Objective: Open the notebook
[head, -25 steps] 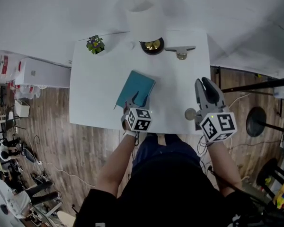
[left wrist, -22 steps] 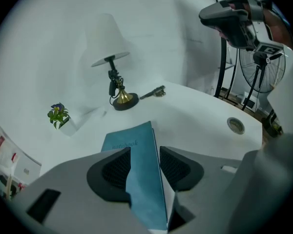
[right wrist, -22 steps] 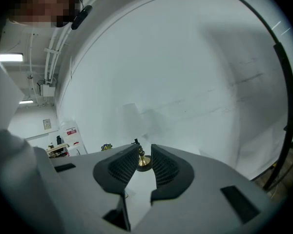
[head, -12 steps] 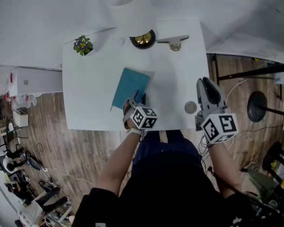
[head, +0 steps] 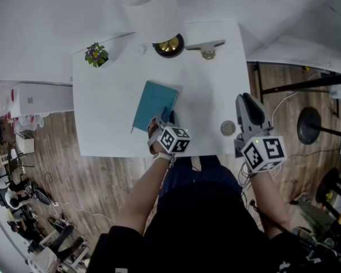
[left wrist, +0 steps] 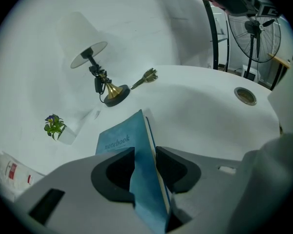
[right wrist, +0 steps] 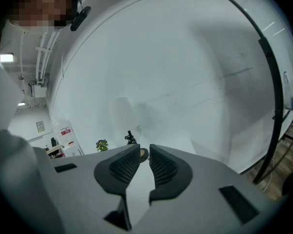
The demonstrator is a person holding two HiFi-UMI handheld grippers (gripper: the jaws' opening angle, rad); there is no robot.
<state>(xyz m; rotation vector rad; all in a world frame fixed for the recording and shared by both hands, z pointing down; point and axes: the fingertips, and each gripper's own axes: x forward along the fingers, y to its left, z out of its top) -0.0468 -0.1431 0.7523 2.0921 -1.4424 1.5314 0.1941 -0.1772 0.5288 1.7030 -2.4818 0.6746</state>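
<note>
Notebook one, lamp one, plant one

On the table, notebook at centre; lamp behind it, plant behind-left, disc right

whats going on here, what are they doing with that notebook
A person stands at a white table with a tool in each hand. The left tool has the near corner of the teal notebook between its jaws, which are closing, and the pads look to be against both faces. The right tool hangs near the table's right edge with nothing between its jaws, which are also closing. The notebook lies flat and is not open yet.
</note>
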